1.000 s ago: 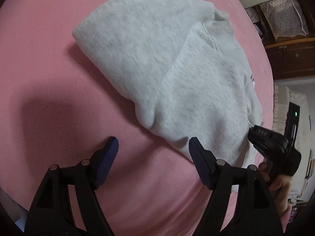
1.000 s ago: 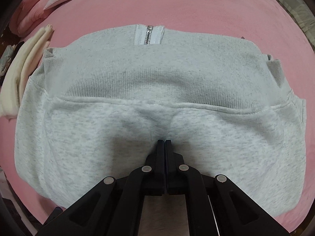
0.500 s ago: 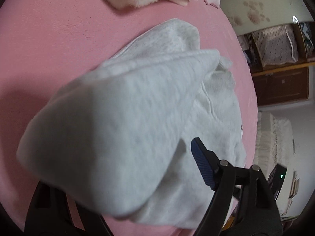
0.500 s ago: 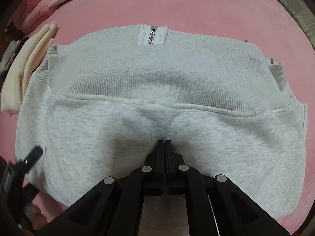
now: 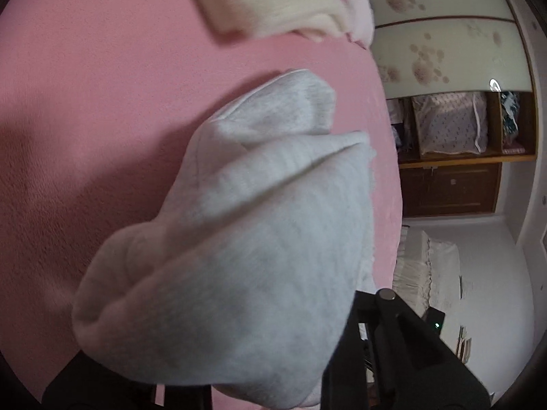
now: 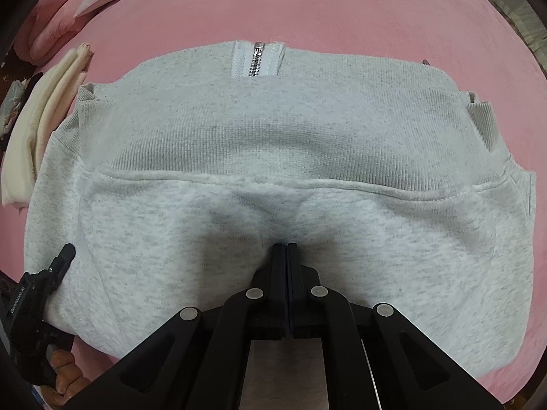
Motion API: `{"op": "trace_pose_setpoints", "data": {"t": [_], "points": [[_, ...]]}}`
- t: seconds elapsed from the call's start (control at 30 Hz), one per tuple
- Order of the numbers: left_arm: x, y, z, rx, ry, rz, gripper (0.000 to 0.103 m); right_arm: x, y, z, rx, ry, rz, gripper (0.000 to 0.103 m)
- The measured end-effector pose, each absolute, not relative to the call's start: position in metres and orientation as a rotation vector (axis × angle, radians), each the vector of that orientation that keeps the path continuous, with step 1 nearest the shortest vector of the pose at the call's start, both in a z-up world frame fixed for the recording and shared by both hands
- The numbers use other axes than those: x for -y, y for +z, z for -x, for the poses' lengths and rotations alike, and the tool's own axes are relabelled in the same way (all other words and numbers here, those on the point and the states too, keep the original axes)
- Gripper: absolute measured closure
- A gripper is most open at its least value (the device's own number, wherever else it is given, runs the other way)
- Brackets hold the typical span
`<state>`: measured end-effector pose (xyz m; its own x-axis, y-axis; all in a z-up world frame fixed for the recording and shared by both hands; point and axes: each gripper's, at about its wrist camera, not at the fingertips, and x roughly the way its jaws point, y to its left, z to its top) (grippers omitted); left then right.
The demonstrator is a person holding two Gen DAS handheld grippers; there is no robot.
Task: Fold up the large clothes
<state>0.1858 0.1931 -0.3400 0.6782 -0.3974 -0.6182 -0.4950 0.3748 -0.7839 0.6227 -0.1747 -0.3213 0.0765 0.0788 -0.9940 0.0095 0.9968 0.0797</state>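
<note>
Light grey fleece sweatshirt point(image 6: 273, 157) lies on pink bed cover point(image 6: 342, 7). Right claw point(image 6: 284, 247) points straight down, jaws fully closed, tips pressing into the fabric. Left claw point(image 6: 65, 256) angles downward at the sweatshirt's side edge, jaws closing around a bunched fold point(image 5: 239, 273).

The right gripper point(image 6: 284, 246) is matte black plastic: two flat, narrow fingers on angular linkage arms, each pivot capped by a round silver pin. In its view, at 8 o'clock, the left gripper point(image 6: 65, 254) shows a ribbed black finger, small white lettering on its body, and bare fingertips point(image 6: 63, 364) below. A green light glows at 4 o'clock in the left view.
</note>
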Motion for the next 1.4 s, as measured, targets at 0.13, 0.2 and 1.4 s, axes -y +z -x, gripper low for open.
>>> {"op": "trace_pose_setpoints", "data": {"t": [0.13,0.2,1.4], "points": [[-0.184,-0.312,-0.186,-0.795,-0.076,1.323,0.084,0.177,-0.32,-0.625,-1.5,0.06,-0.085,0.101],[-0.174,-0.298,-0.19,-0.796,-0.104,1.289,0.084,0.178,-0.318,-0.626,-1.496,0.065,-0.087,0.101],[0.212,-0.124,-0.205,-0.876,-0.492,0.285,0.084,0.354,-0.35,-0.621,-1.4,0.573,-0.882,0.103]]}}
